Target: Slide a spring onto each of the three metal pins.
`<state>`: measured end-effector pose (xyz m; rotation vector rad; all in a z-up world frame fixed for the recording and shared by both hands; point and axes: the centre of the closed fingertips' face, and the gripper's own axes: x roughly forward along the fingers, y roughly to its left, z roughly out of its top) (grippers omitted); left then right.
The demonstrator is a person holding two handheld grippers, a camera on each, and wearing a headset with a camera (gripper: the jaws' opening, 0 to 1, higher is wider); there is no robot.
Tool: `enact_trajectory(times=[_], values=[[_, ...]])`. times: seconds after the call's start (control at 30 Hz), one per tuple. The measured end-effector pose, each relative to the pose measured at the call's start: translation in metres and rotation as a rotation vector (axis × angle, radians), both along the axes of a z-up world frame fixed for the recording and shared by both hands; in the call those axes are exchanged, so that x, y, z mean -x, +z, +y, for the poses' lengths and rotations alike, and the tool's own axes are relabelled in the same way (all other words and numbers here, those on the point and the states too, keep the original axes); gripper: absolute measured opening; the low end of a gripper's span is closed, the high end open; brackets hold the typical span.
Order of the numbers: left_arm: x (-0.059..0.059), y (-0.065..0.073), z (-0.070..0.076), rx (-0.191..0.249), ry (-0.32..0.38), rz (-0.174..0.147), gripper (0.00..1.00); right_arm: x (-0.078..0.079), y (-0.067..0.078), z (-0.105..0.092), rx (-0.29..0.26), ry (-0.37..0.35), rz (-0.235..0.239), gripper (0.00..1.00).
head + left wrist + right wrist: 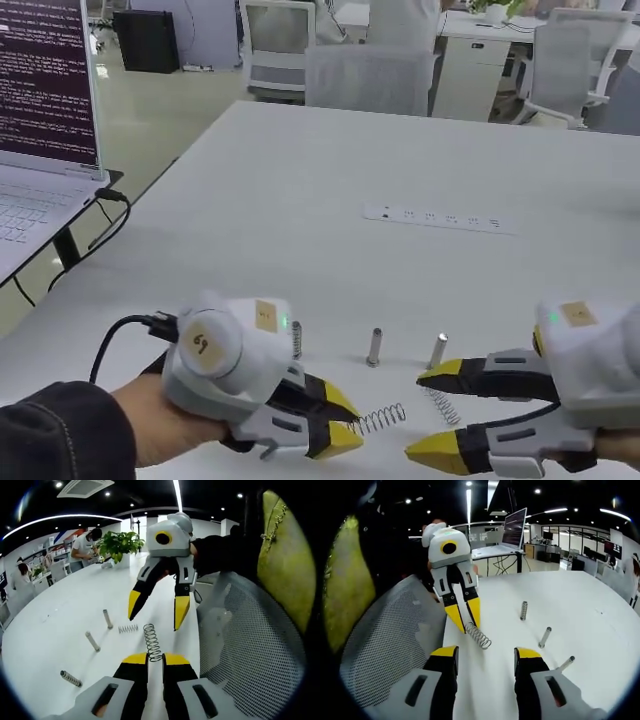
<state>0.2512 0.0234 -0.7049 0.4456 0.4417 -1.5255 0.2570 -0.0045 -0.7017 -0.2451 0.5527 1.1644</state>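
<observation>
My left gripper is shut on one end of a spring that sticks out to the right, low over the white table. In the left gripper view the spring rises from the closed jaws. My right gripper faces it, open, with nothing held. A second spring lies loose on the table between the right jaws. Three upright pins stand in a row: the left pin wears a spring, the middle pin and the right pin are bare.
An open laptop sits on a stand at the far left, with a black cable hanging down. A white power strip lies mid-table. Office chairs stand beyond the far edge.
</observation>
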Motion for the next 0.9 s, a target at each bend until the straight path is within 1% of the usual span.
enact_trajectory(times=[0.13,0.4,0.67,0.9], values=[[0.004,0.003,-0.003,0.007,-0.021,0.000,0.02,0.003,-0.001,0.003,0.002,0.017,0.006,0.39],[0.011,0.006,-0.007,0.016,-0.052,0.000,0.02,0.012,-0.001,0.009,-0.007,0.060,0.026,0.29],[0.015,0.007,-0.007,0.024,-0.070,0.001,0.02,0.018,-0.001,0.013,-0.020,0.087,0.043,0.22],[0.016,0.005,-0.007,0.018,-0.079,-0.001,0.02,0.021,0.000,0.014,-0.027,0.099,0.052,0.16]])
